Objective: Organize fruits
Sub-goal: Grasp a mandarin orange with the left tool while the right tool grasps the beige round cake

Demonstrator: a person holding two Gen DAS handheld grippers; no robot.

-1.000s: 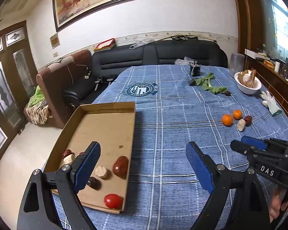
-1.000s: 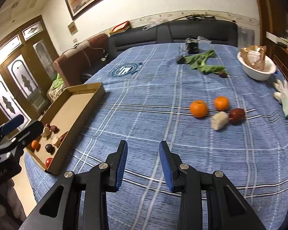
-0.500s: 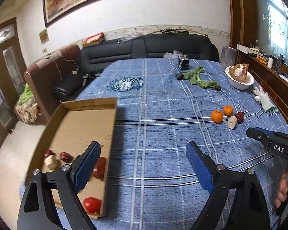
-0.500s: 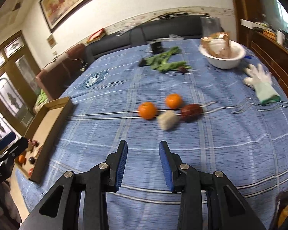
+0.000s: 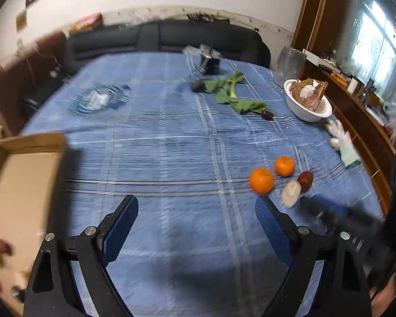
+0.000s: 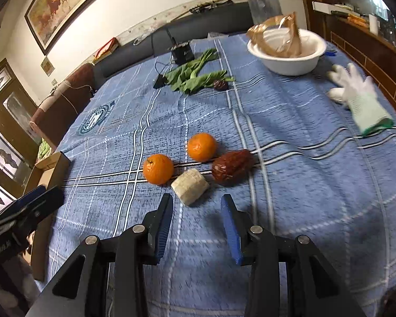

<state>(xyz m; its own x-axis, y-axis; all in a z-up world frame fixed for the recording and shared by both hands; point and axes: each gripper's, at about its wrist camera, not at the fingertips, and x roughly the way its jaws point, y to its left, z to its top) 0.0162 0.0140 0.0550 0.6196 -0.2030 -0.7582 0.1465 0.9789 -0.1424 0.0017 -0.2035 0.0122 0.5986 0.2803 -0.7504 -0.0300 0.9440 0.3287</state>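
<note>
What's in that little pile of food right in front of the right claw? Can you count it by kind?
Oranges: 2 (nearer orange, farther orange)
Pale cream chunk: 1
Wrinkled dark red fruit: 1
Total: 4, lying close together on the blue cloth.

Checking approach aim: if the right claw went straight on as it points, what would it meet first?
Likely the pale chunk, lying just ahead of the open right claw, with the oranges and date beyond; depth is uncertain.

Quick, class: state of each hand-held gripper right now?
Left hand-held gripper: open wide, holding nothing.
Right hand-held gripper: open, holding nothing, just short of the pale chunk.
</note>
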